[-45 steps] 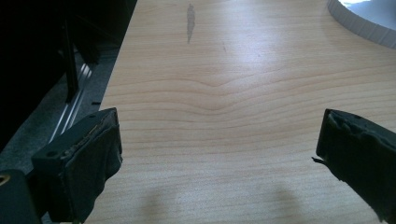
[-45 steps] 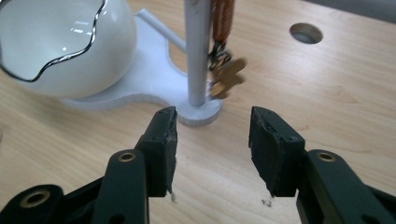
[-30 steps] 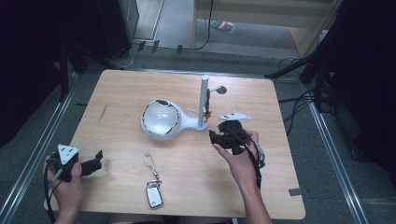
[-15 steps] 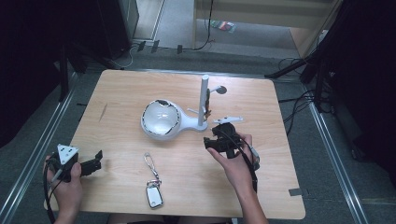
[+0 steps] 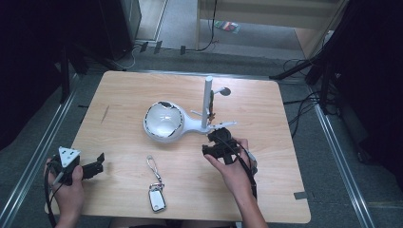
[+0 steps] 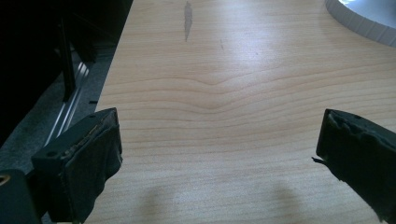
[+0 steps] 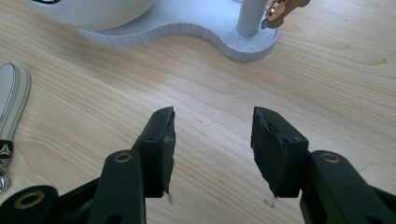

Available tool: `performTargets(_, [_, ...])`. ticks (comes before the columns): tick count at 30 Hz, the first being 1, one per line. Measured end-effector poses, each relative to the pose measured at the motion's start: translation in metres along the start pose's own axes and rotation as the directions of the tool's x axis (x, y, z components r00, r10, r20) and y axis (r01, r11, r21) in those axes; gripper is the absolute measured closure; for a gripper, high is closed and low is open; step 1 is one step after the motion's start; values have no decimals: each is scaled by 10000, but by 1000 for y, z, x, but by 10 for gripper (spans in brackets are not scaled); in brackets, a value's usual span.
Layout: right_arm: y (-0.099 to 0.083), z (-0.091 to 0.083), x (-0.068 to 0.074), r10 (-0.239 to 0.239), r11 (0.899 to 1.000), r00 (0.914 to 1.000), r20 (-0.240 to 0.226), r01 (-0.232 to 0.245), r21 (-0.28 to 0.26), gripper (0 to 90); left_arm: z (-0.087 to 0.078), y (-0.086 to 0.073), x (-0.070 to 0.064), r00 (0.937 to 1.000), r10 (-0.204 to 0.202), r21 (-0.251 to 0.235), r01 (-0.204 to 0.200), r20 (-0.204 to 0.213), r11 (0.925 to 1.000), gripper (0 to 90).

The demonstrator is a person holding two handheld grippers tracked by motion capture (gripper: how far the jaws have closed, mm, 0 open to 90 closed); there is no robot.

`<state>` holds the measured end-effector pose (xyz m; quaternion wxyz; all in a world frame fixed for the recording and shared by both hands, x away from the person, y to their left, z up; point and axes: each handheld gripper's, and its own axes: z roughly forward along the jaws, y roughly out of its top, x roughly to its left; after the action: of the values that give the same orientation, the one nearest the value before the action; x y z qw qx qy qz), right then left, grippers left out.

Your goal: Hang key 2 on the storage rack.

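A pale wooden surface (image 5: 119, 99) carries two things; a white stand (image 5: 183, 121) with an upright post sits mid-surface. A key fob (image 5: 156, 197) lies near the near edge.

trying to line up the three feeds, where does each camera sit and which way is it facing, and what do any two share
High view: sits above the person's side, facing forward and down on the table; both forearms, the left gripper and right gripper show.
Left gripper view: rides the left gripper, facing across bare wood toward the stand's edge; its two jaws stand wide apart.
Right gripper view: rides the right gripper, facing the white stand; jaws open, key fob at left.
Shared: the high and right gripper views both show the stand and key fob.
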<state>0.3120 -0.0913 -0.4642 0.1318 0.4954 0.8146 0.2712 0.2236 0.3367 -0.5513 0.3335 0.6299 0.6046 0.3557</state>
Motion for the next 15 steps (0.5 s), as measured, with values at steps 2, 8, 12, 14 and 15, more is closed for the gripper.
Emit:
performTargets(2, [0,1,1,-8,10000,10000,-48,8,15,505,0,0,0,10000,3,4,-3,7,10000,3])
performTargets(8, [0,6,12,-211,9990,9995,-230,220,399,506,0,0,0,10000,-4,25,4,26,10000,3])
performTargets(12, [-1,10,21,-331,9980,9989,-329,348,521,516,0,0,0,10000,-1,34,0,25,10000,3])
performTargets(14, [-1,12,24,-417,9974,9984,-384,438,573,518,0,0,0,10000,0,35,0,21,10000,3])
performTargets(15, [-1,13,26,-458,9969,9981,-401,483,626,519,0,0,0,10000,34,1,-34,4,10000,3])
